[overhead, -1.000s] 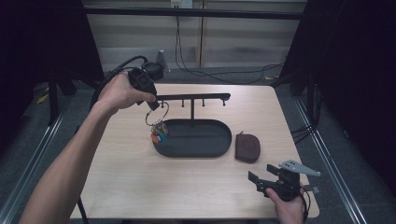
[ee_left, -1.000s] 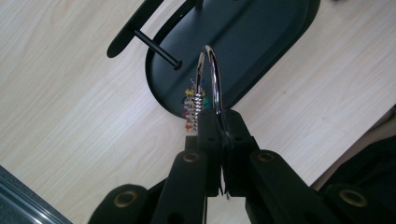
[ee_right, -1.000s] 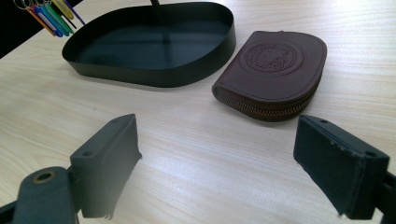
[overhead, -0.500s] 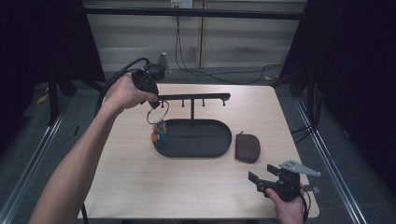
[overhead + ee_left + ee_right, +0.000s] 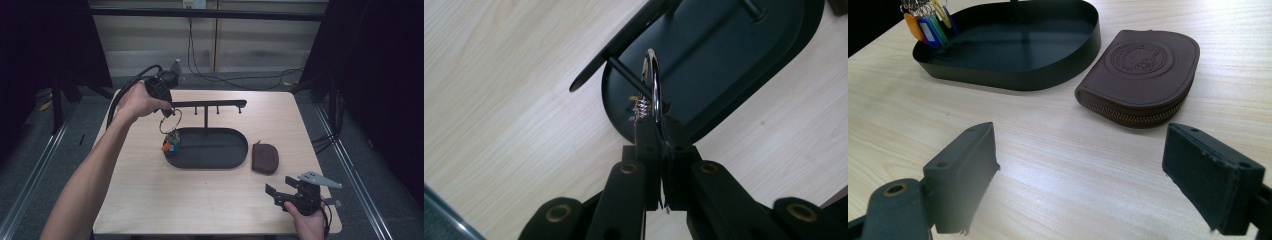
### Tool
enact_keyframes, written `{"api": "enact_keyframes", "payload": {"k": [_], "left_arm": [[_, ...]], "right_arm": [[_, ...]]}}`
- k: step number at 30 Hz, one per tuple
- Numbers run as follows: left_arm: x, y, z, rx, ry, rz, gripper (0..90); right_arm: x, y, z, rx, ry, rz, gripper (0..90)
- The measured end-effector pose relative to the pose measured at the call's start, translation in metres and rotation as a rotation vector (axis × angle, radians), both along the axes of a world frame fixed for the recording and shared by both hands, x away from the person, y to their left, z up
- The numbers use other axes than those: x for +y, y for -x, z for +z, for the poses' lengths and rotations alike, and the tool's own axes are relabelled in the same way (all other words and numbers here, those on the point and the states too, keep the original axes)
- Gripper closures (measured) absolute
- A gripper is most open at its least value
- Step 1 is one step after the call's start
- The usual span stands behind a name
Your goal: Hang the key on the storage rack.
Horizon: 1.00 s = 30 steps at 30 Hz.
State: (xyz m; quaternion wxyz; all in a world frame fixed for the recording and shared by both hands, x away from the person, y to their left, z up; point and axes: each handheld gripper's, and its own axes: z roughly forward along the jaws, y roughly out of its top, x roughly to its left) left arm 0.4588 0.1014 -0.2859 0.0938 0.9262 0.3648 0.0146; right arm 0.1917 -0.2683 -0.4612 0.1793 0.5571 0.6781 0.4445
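Lowered since a second ago, the left gripper fingers pinch the key ring shut — its loop already around the rack's end peg. Right gripper rests wide open, holding nothing, far off on the worktop.

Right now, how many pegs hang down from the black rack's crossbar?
3 that I can make out on the crossbar: one left of the post, one just right of it, one near the right end. Another may be hidden behind the left gripper.

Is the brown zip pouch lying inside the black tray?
No, the brown zip pouch lies on the bare wooden table, just outside the wall of the black tray.
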Motion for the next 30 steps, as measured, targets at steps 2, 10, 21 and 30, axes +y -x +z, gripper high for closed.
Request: {"api": "enact_keyframes", "payload": {"k": [2, 10, 21, 30], "left_arm": [[0.0, -0.001, -0.002, 0.006, 0.001, -0.001, 88.2], [0.01, -0.007, -0.005, 0.015, 0.028, 0.013, 88.2], [0.007, -0.004, -0.01, -0.022, 0.018, 0.024, 86.3], [0.018, -0.003, -0.009, -0.034, 0.065, 0.063, 75.7]], "right_arm": [[0.0, 0.0, 0.0, -0.001, 0.001, 0.0, 14.4], [0.0, 0.0, 0.0, -0.002, -0.002, 0.002, 14.3], [0.002, 0.0, 0.0, -0.001, 0.005, 0.01, 14.4], [0.002, -0.001, 0.0, 0.001, 0.002, 0.01, 14.4]]}}
